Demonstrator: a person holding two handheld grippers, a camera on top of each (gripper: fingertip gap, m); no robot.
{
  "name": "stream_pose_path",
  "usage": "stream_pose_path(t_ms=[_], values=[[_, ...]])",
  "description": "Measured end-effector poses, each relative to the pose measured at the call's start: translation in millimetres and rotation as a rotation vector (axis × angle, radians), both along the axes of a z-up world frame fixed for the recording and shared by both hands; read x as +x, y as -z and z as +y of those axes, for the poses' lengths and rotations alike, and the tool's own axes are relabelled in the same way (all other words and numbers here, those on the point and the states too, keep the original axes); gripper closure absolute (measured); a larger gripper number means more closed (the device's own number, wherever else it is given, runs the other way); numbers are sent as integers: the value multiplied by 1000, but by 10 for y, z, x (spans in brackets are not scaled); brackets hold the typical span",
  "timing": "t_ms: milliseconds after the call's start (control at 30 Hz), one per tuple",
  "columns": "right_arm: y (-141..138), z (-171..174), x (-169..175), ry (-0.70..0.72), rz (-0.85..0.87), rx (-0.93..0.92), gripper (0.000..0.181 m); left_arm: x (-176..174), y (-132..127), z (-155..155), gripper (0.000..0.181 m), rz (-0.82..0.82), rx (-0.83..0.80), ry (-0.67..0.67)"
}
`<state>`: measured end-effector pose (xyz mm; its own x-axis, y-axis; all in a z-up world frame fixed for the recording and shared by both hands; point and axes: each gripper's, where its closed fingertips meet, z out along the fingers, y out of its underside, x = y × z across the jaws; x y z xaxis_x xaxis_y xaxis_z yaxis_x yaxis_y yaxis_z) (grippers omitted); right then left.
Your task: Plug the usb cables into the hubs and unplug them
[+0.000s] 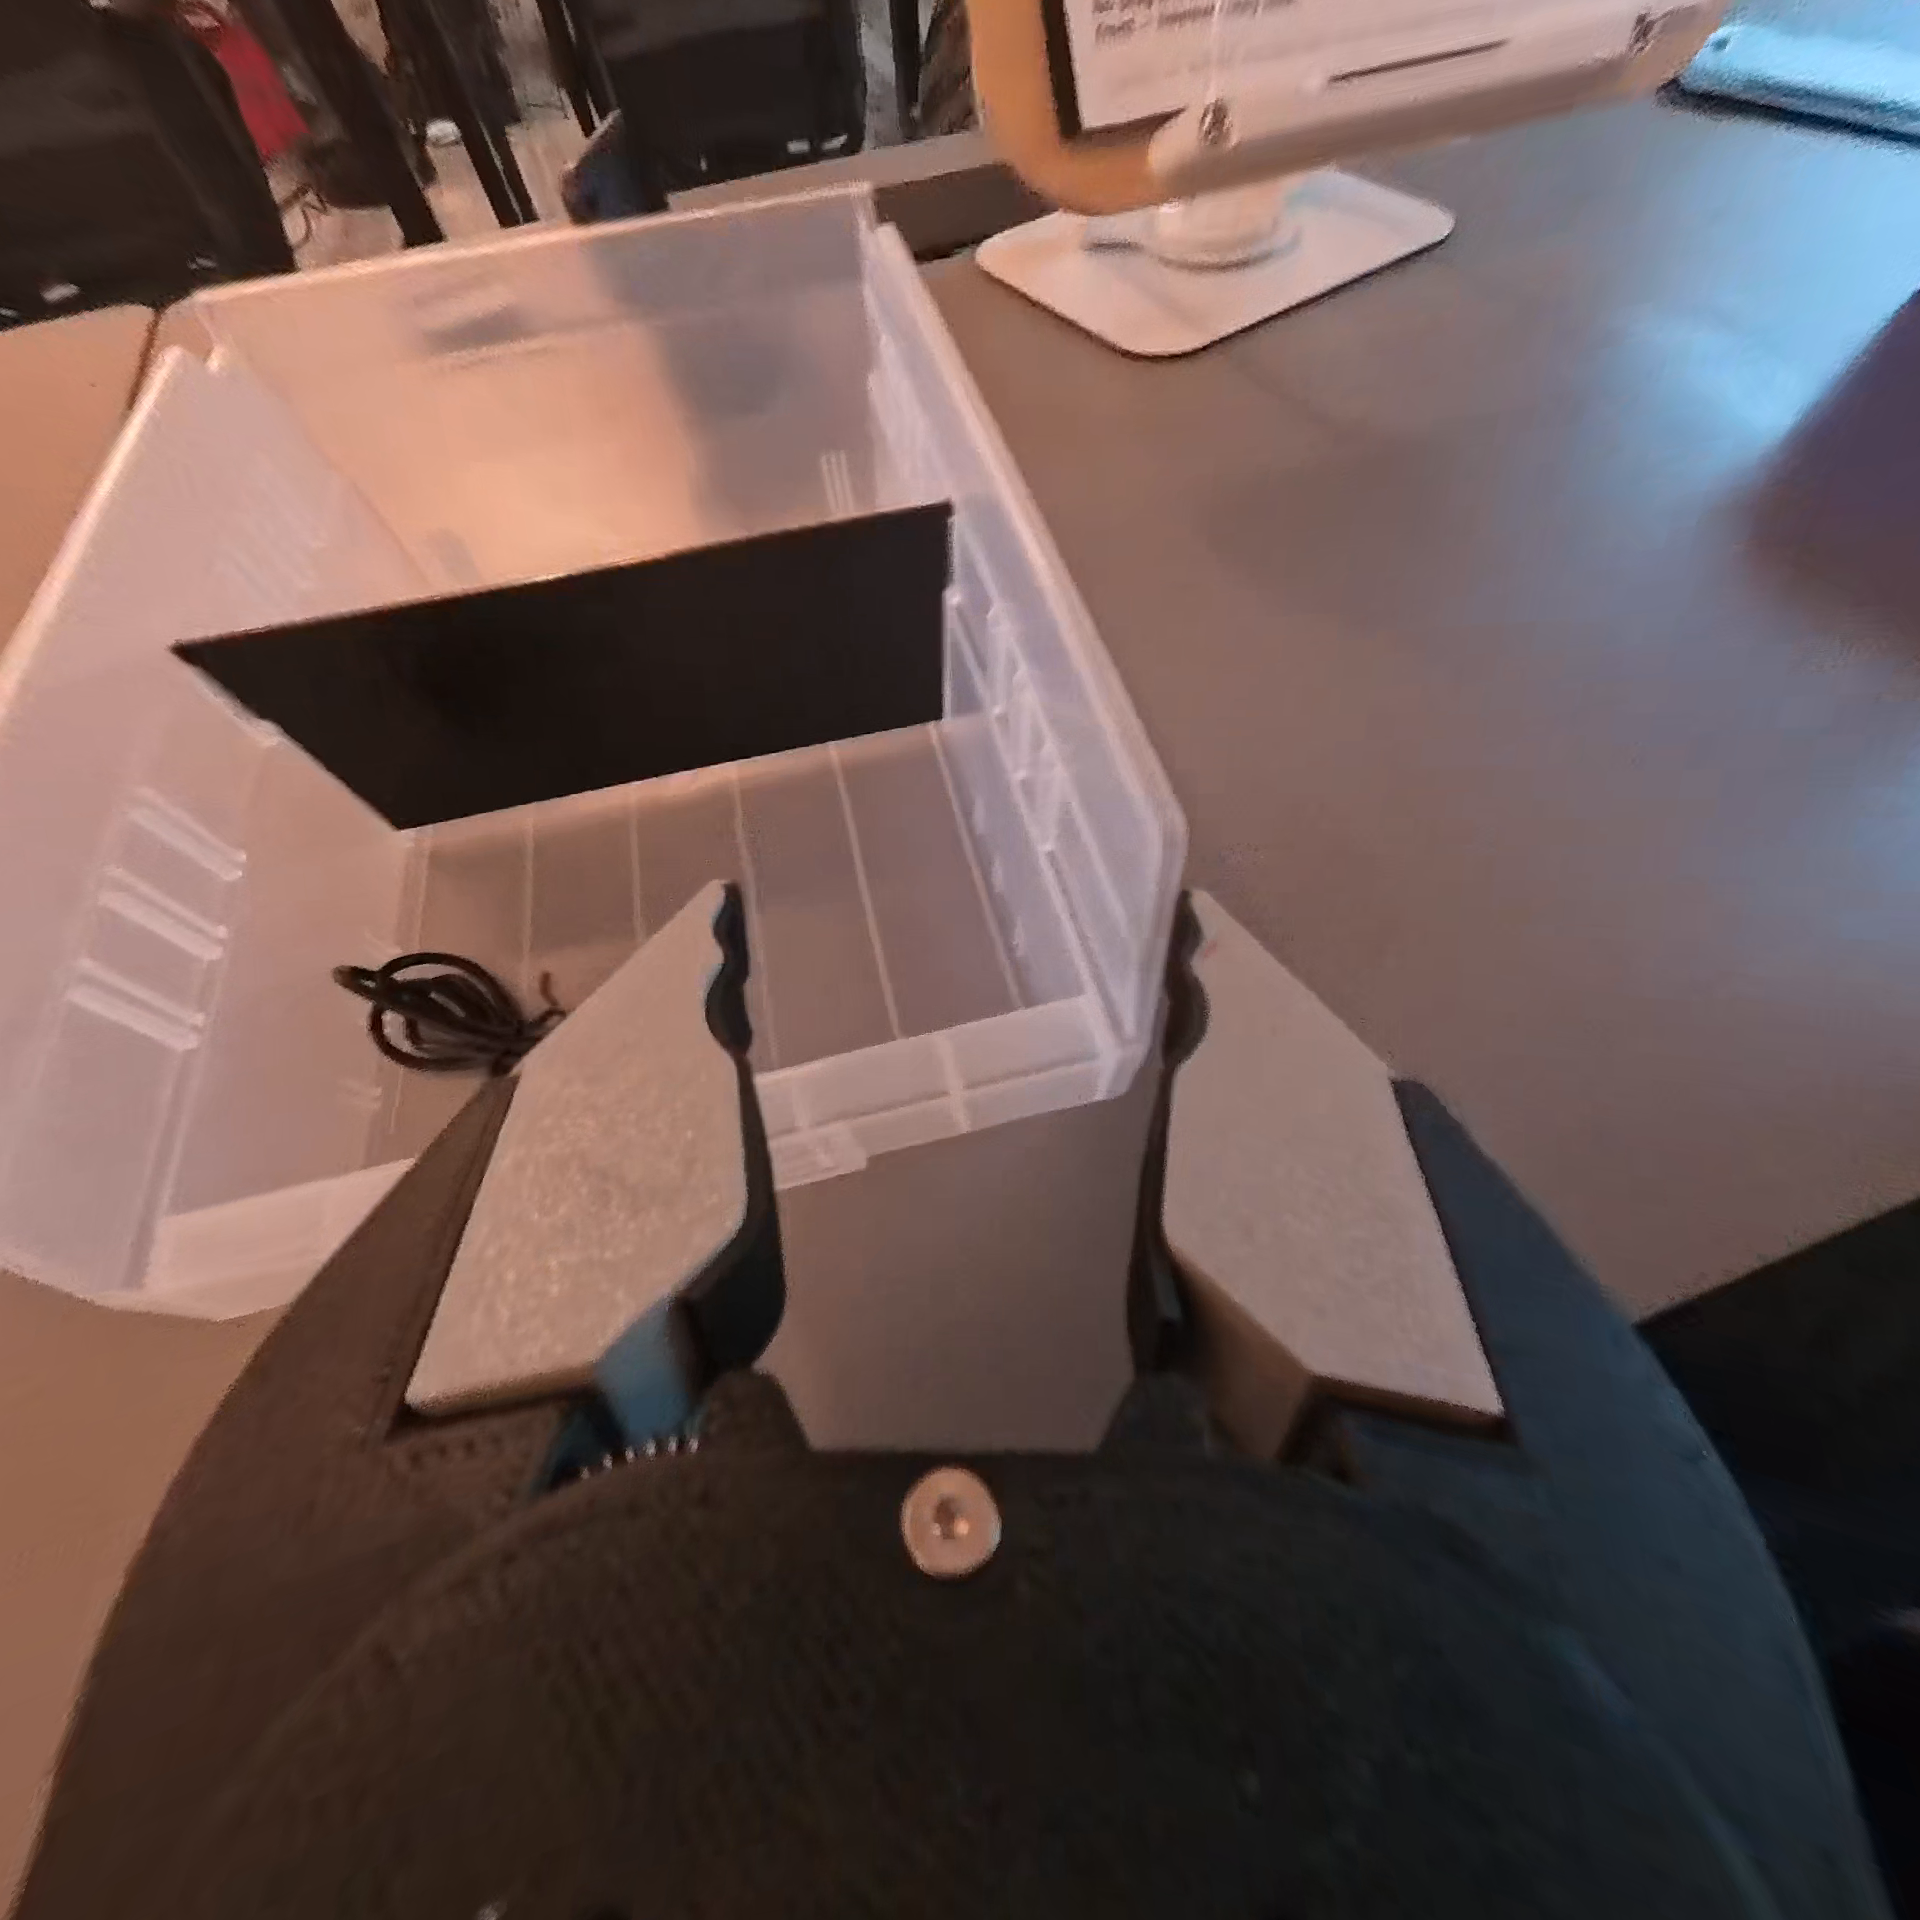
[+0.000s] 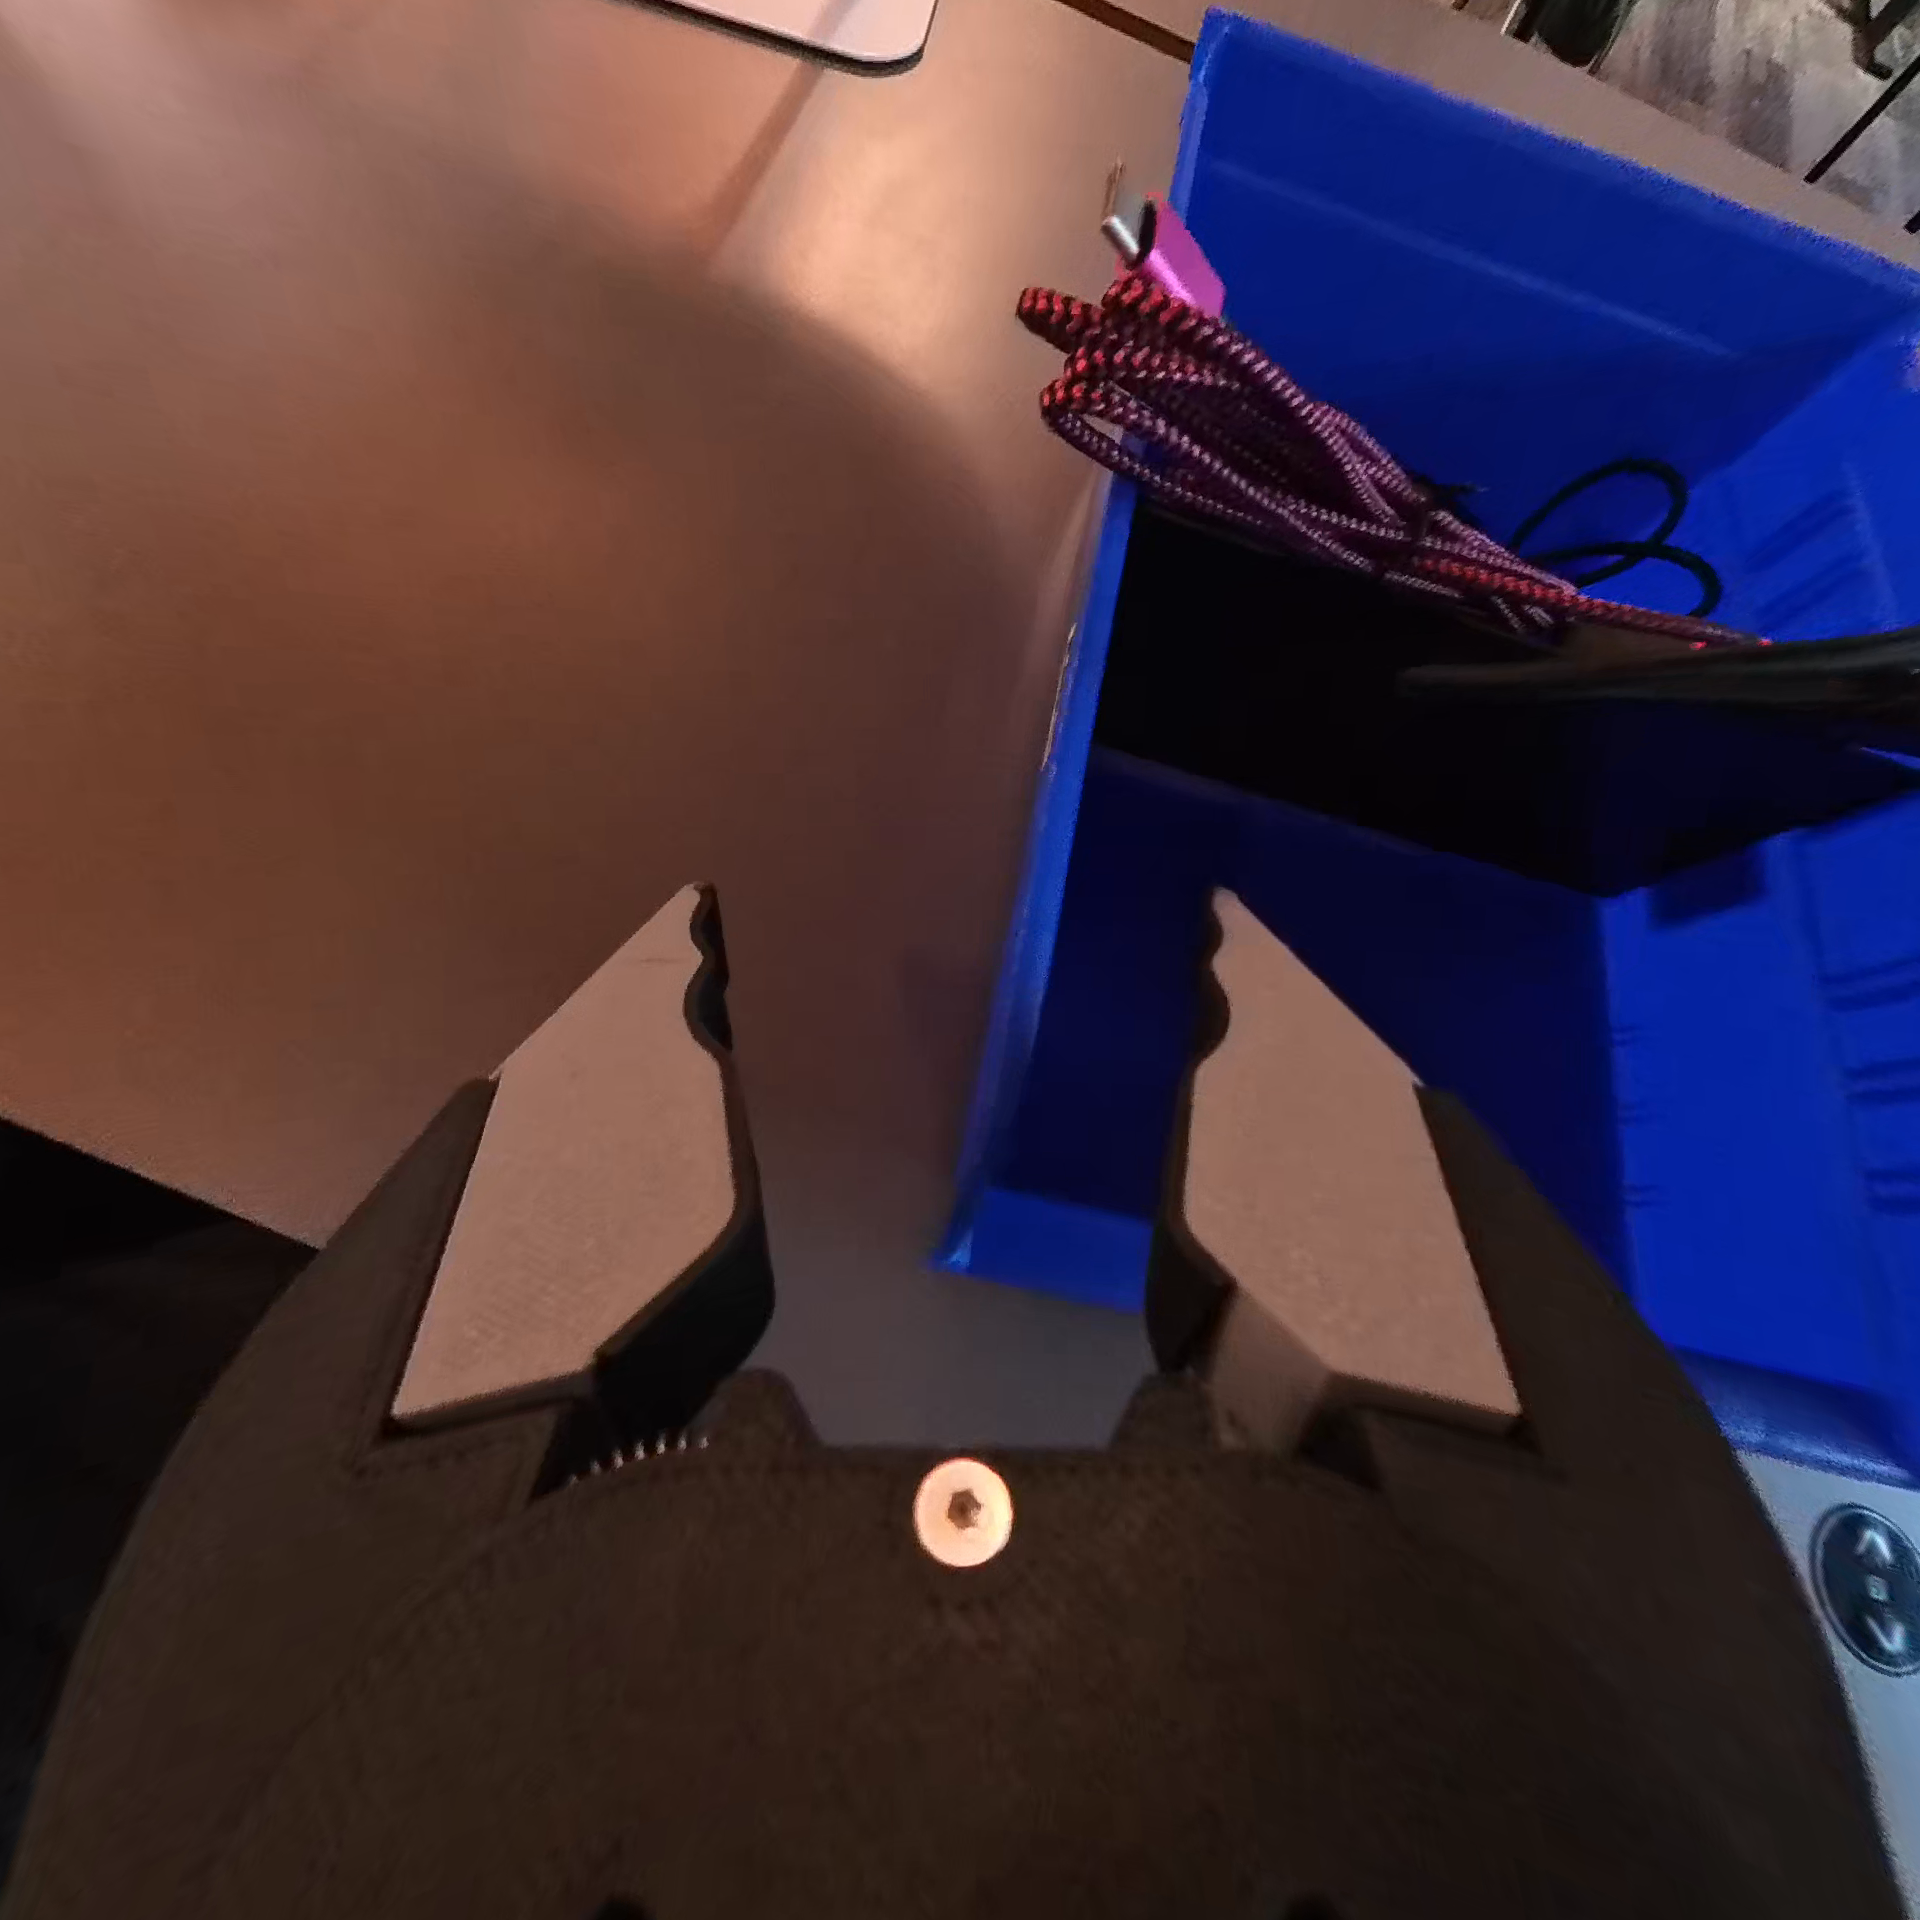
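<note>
Hovering over the brown worktop [image 1: 1403, 727], the left gripper [image 1: 956, 904] has its jaws wide apart and holds nothing. Right in front of it sits a clear plastic bin [image 1: 1039, 582] with a black divider [image 1: 582, 665] across its middle. Down in the near part of that bin, a bit to the left of the gripper, lies a small coil of thin black cable [image 1: 442, 1013]. Farther off, ahead and to the right, stands a white stand [image 1: 1216, 260].

The right gripper [image 2: 961, 904] is also spread wide and empty. Just ahead of it and to its right is a blue bin [image 2: 1507, 260] with a black divider [image 2: 1351, 707]. A braided red and purple usb cable [image 2: 1226, 426] hangs over that bin's edge, and its pink plug [image 2: 1169, 255] with a silver tip sticks up past the rim. A thin black cable [image 2: 1621, 530] loops deeper inside.

I think the job is only starting, with a first cable to pick up. To do it well, the right gripper should reach for the pink plug and pinch its hard body, not the soft cord, so it stays straight for pushing in.

Only the left wrist view shows the clear bin and the stand. Only the right wrist view shows the blue bin and the braided cable. No hub can be seen in either view.
</note>
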<state>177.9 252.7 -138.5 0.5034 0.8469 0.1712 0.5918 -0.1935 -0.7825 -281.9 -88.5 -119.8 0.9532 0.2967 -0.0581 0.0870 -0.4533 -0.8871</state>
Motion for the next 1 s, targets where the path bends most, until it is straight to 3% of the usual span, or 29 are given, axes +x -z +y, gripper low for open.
stream_pose_path(t_ms=[167,367,433,533,667,800,1000], values=[[61,6,52,-3,-27,5,96,-181,38,-114,85,-79,-76,55],[77,2,87,-17,-46,28,97,-307,-222,-202,94,-158,-85,180],[71,12,106,-18,-66,45,97,-600,-255,-258,94,-180,-97,99],[7,39,137,-11,-79,84,100,-1222,-42,-390,105,-149,-249,-124],[-186,37,158,-10,-54,122,101,-1516,336,-395,126,-193,-445,-205],[-483,36,190,-15,-29,179,103,-1563,504,-300,157,-247,-510,-206],[-1153,312,-16,-35,13,184,107,-1453,712,-247,141,-276,-689,-185]])
